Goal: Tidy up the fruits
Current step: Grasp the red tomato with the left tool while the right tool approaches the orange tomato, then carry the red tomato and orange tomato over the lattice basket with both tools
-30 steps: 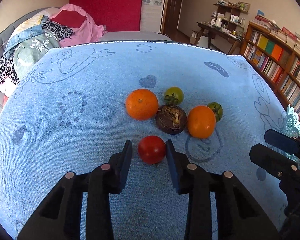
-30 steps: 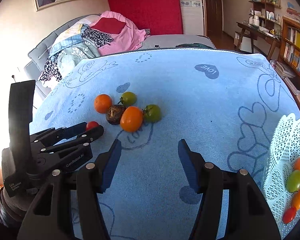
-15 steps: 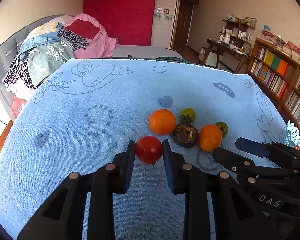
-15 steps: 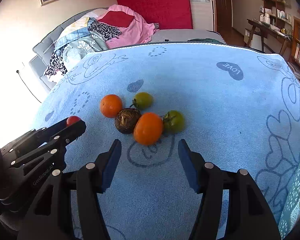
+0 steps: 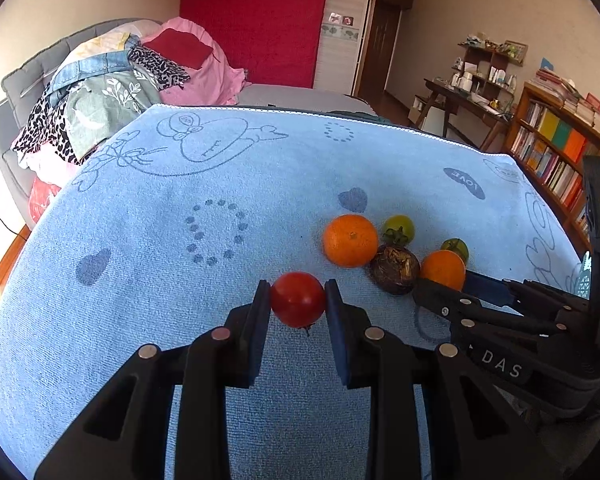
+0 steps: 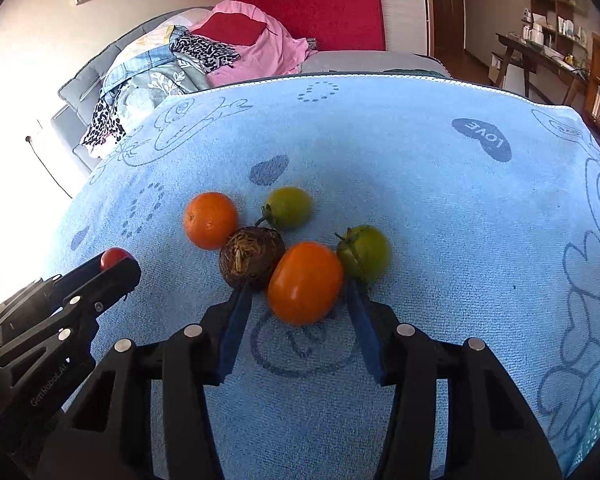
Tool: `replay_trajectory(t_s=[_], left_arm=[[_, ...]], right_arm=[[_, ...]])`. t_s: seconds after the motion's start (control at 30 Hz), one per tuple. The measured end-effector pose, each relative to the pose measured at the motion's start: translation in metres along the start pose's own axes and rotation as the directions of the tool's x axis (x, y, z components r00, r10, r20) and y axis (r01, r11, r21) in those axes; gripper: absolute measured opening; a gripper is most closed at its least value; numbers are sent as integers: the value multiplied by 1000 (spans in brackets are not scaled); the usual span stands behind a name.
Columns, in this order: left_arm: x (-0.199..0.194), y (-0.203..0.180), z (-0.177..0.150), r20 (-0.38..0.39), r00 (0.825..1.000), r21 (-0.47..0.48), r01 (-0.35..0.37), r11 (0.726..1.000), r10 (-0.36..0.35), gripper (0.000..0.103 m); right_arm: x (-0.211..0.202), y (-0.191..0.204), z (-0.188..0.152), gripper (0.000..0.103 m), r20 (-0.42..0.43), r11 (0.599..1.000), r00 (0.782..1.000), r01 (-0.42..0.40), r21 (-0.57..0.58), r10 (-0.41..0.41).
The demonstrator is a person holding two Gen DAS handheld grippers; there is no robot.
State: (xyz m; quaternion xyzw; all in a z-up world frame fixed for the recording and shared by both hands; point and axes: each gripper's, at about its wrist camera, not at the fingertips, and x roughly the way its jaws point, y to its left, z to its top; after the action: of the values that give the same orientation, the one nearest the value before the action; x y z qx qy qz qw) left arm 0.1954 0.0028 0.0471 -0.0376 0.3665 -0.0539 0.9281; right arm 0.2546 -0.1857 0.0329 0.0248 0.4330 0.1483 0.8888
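My left gripper (image 5: 298,300) is shut on a red tomato (image 5: 298,299) and holds it just above the blue towel (image 5: 220,184); it also shows in the right wrist view (image 6: 114,258). My right gripper (image 6: 298,296) is open, its fingers on either side of an orange tomato (image 6: 305,282). Beside it lie a dark brown fruit (image 6: 251,257), an orange (image 6: 211,220) and two green tomatoes (image 6: 289,207) (image 6: 365,253). In the left wrist view the right gripper (image 5: 452,292) reaches the orange tomato (image 5: 443,269).
The blue towel covers the table. A white lace tray edge (image 5: 584,276) shows at the far right. Behind are a sofa with piled clothes (image 5: 112,92), a desk (image 5: 464,100) and a bookshelf (image 5: 556,148).
My left gripper closed on the red tomato and lifted it. My right gripper moved left and forward until its open fingers straddle the orange tomato.
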Motion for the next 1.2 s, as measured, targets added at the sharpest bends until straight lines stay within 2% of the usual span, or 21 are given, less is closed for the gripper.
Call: replay_trajectory(t_s=[0.07, 0.2, 0.67, 1.2], left_arm=[[0, 0, -1, -2, 1000, 0, 0, 1000, 0, 28], [0, -2, -2, -2, 1000, 4, 5, 1000, -5, 28], [-2, -6, -2, 4, 1000, 21, 17, 1000, -17, 28], [-30, -19, -12, 27, 999, 37, 25, 999, -26, 28]], right_arm=[[0, 0, 0, 51, 4, 1000, 1000, 2, -2, -2], [-1, 3, 1, 38, 9, 1000, 1000, 14, -14, -13], [-24, -5, -15, 38, 30, 999, 999, 24, 21, -24], [-81, -5, -35, 38, 99, 998, 995, -7, 55, 1]])
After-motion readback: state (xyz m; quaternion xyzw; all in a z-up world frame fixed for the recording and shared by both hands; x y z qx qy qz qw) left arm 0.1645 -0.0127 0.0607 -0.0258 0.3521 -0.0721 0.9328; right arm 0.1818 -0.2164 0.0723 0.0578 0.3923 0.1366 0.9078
